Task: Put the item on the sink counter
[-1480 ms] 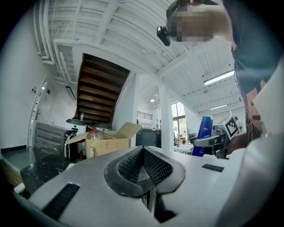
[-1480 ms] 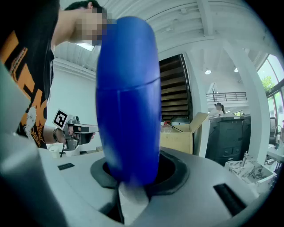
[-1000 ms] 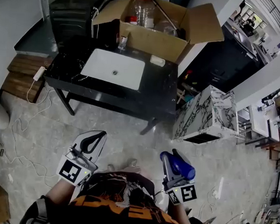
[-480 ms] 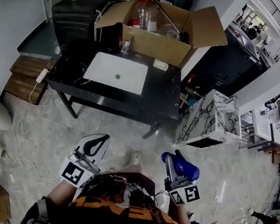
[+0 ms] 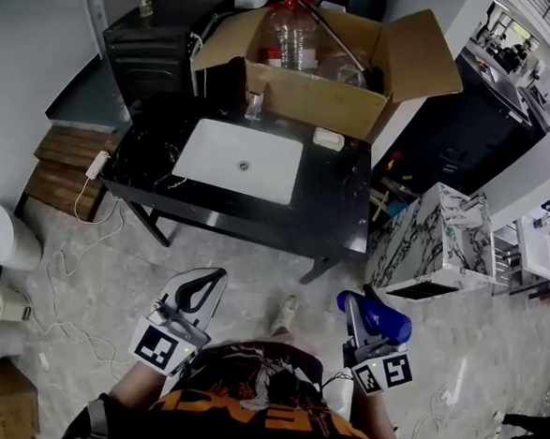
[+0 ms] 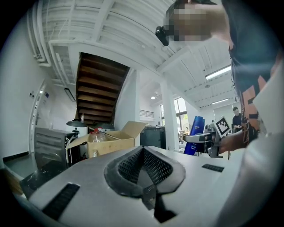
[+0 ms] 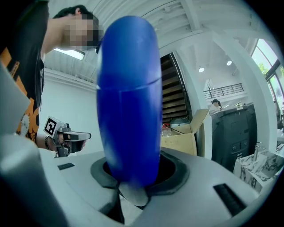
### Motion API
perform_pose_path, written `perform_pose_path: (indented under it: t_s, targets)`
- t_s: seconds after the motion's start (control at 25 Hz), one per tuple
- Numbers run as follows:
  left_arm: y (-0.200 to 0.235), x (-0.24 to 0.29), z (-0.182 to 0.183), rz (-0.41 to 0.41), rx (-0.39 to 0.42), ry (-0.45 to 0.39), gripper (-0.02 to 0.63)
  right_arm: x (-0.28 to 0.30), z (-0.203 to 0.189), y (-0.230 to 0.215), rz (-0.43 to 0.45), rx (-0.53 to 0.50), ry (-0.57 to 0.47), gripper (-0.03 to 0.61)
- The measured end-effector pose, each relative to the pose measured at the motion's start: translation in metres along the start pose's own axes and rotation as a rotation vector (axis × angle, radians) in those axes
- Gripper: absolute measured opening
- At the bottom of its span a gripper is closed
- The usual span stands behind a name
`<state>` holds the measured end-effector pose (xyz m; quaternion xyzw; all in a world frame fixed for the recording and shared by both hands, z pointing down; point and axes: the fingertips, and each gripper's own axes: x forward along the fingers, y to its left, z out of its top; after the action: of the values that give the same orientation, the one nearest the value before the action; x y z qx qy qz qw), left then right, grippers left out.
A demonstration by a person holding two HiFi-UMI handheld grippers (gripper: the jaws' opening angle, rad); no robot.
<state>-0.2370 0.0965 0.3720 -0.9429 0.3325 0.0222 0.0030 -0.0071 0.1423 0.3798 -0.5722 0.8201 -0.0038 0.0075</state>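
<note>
Carried nearer the sink counter point(image 5: 338, 195), blue bottle point(image 5: 376, 317) stands upright.

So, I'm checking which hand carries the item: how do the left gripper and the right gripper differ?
The right gripper is clamped on an upright blue bottle; the left gripper holds nothing. The right gripper's jaws stand apart around the bottle; the left gripper's jaws are together. Shared: both point level toward the sink counter, short of it.
</note>
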Motion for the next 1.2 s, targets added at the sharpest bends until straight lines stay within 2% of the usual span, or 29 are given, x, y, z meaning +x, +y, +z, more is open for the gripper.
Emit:
perform_pose_path:
  t_s: [0.32,0.76,0.96,1.2]
  targets:
    - [0.027,0.048,-0.003,0.054,0.003,0.017,0.015,0.047,0.003,-0.051,0.032,0.019,-0.005,0.147]
    - [0.042,0.141,-0.006,0.055,0.01,0.04,0.015,0.096,0.0,-0.134,0.043,0.025,0.008,0.147]
    - [0.048,0.186,-0.002,0.046,0.036,0.04,0.015,0.116,0.003,-0.173,0.043,0.028,-0.007,0.147]
    - [0.046,0.246,0.004,0.033,0.022,0.031,0.015,0.135,0.004,-0.221,0.041,0.028,-0.03,0.147]
